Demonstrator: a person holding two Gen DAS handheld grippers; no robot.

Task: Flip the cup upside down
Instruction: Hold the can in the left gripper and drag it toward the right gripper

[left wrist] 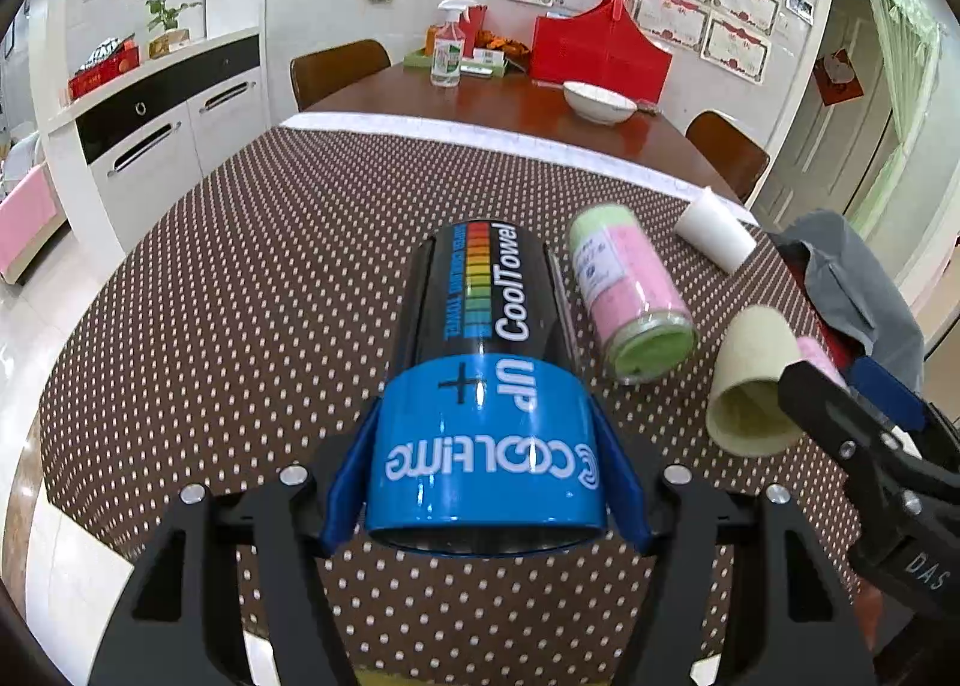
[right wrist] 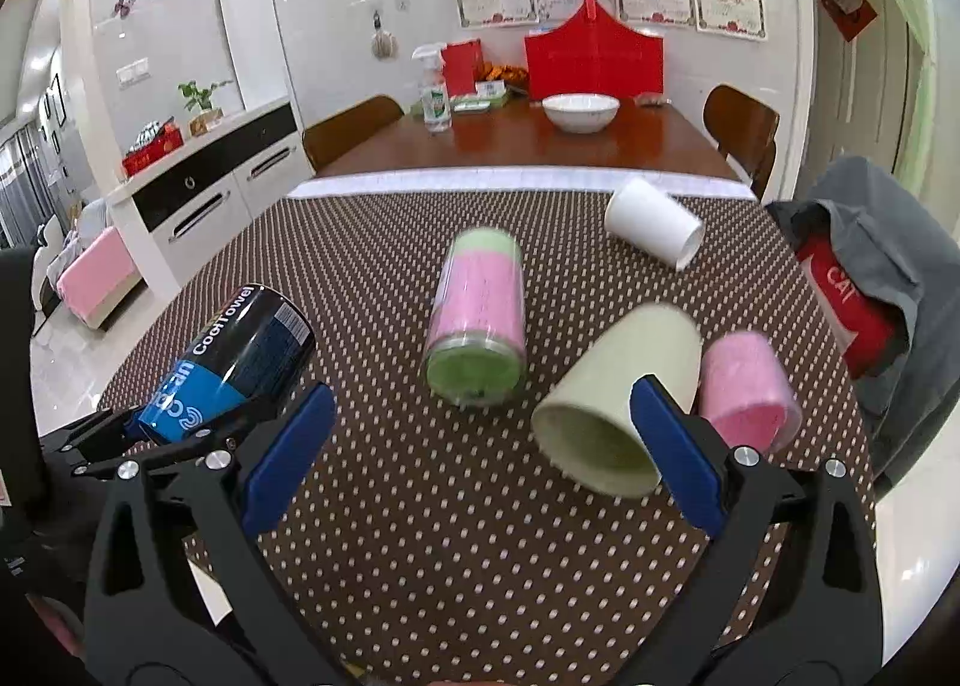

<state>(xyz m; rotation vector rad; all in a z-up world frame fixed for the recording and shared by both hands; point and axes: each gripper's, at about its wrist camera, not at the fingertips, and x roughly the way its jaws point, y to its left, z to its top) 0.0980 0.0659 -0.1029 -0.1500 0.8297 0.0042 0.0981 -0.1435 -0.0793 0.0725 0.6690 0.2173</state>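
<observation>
My left gripper (left wrist: pixel 486 482) is shut on a black and blue "CoolTowel" cup (left wrist: pixel 489 380), held on its side above the dotted tablecloth (left wrist: pixel 240 326), open mouth toward the camera. The same cup shows at the left of the right wrist view (right wrist: pixel 234 362). My right gripper (right wrist: pixel 480 446) is open and empty, low over the cloth. Its right finger (right wrist: pixel 678 446) is next to a pale cream cup (right wrist: pixel 618 404) lying on its side. That cream cup also shows in the left wrist view (left wrist: pixel 756 380).
A pink and green jar (right wrist: pixel 477 320), a white cup (right wrist: pixel 654 230) and a pink cup (right wrist: pixel 747 386) lie on the cloth. A grey cloth over a red bag (right wrist: pixel 870 290) sits at the right edge. Beyond is a wooden table with a white bowl (right wrist: pixel 581 111).
</observation>
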